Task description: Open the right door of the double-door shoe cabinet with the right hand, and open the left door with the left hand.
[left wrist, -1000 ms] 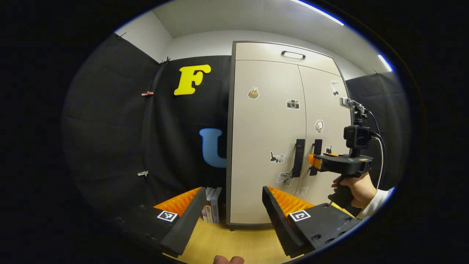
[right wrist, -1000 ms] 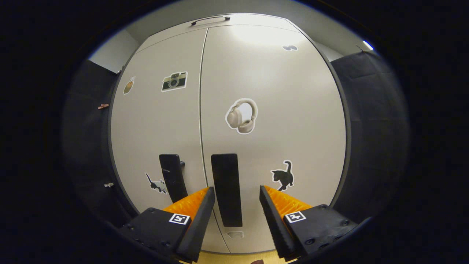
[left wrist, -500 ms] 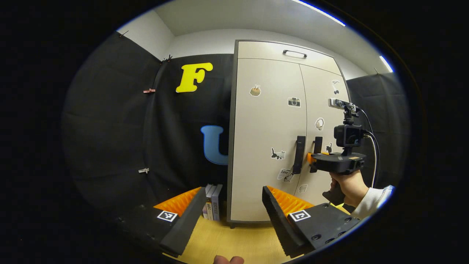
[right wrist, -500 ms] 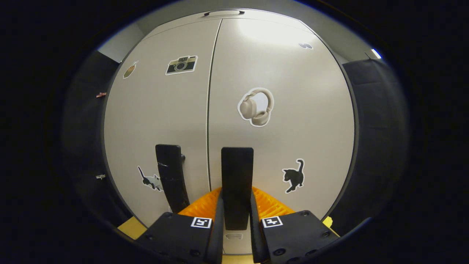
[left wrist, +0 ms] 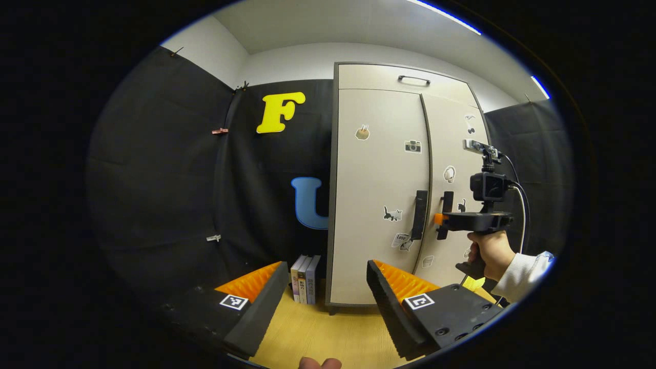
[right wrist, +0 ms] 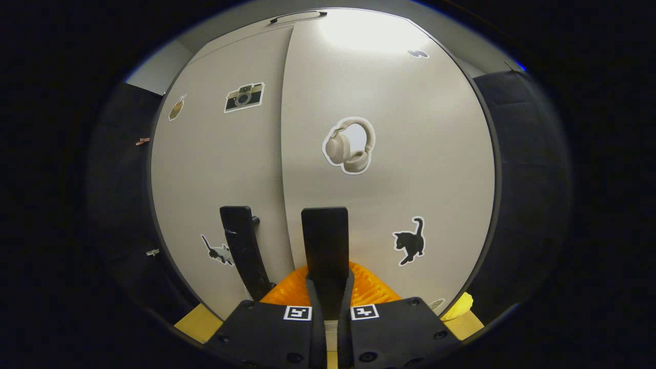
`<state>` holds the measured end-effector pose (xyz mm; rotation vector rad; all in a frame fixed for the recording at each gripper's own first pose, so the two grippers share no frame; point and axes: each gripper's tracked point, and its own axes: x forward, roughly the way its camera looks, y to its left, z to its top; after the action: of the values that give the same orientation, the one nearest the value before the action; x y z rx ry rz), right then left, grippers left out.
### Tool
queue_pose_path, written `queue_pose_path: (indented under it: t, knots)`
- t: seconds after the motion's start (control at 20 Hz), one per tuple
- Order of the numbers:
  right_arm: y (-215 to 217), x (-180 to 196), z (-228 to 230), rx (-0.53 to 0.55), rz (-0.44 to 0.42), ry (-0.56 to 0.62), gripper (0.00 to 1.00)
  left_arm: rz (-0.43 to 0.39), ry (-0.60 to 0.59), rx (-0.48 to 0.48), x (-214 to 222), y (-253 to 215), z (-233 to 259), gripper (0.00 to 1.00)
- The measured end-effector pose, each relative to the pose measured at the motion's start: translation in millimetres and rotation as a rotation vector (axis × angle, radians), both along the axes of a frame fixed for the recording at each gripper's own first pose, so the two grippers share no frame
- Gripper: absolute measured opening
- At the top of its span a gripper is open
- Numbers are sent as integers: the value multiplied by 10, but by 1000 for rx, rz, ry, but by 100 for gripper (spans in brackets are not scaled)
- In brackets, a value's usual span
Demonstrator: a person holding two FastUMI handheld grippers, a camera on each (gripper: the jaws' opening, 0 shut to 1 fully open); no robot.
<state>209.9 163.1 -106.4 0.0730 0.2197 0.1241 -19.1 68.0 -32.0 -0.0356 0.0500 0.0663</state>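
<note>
While right gripper (right wrist: 328, 292) clamps right door handle (right wrist: 324, 241), door barely ajar, left gripper (left wrist: 325, 302) spread wide, well back from shoe cabinet (left wrist: 379, 169).

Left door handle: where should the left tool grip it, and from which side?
Grip the left door handle around its middle, coming straight at the door front with the fingers either side of the bar. It is a slim upright bar standing off the left door, so the open left tool can probably straddle it sideways, as the right tool does on the right door handle.

One shoe cabinet (left wrist: 379, 205), two doors, two black handles, three books (left wrist: 305, 278), two grippers
</note>
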Motion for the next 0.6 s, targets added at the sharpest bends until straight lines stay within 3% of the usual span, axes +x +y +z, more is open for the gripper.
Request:
queue_pose_path:
  t: [0.25, 0.6]
  knots:
    - [-97, -146, 83, 69, 42, -34, 10, 26, 4, 3, -185, 0, -14, 95]
    - [-192, -289, 117, 69, 98, -19, 10, 43, -1, 10, -350, -135, 27, 95]
